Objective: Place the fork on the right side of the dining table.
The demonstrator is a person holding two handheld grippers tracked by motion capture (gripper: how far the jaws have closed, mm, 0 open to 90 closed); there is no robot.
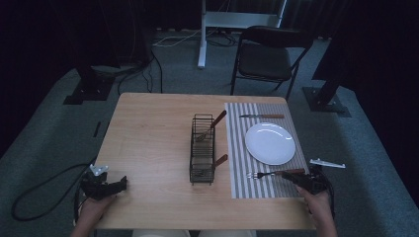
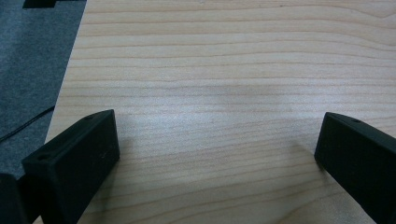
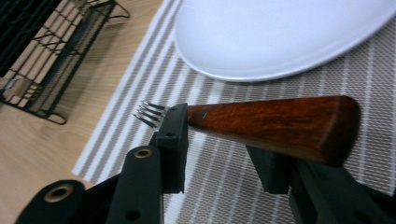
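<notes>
A fork [image 1: 269, 174] with a brown wooden handle lies low over the striped placemat [image 1: 237, 148], tines pointing left, just in front of the white plate [image 1: 270, 143]. My right gripper [image 1: 296, 177] is shut on its handle. In the right gripper view the handle [image 3: 271, 123] runs between the two jaws of this gripper [image 3: 219, 144], with the tines past the left one and the plate [image 3: 280, 37] beyond. My left gripper [image 1: 121, 183] rests at the table's front left corner. It stands open over bare wood [image 2: 217, 140] with nothing between its jaws.
A black wire rack [image 1: 202, 148] stands mid-table and holds two wooden-handled utensils [image 1: 219, 118]. A knife [image 1: 262, 116] lies on the mat behind the plate. A folding chair [image 1: 267, 54] stands beyond the table. A white bar [image 1: 326, 163] lies off the right edge.
</notes>
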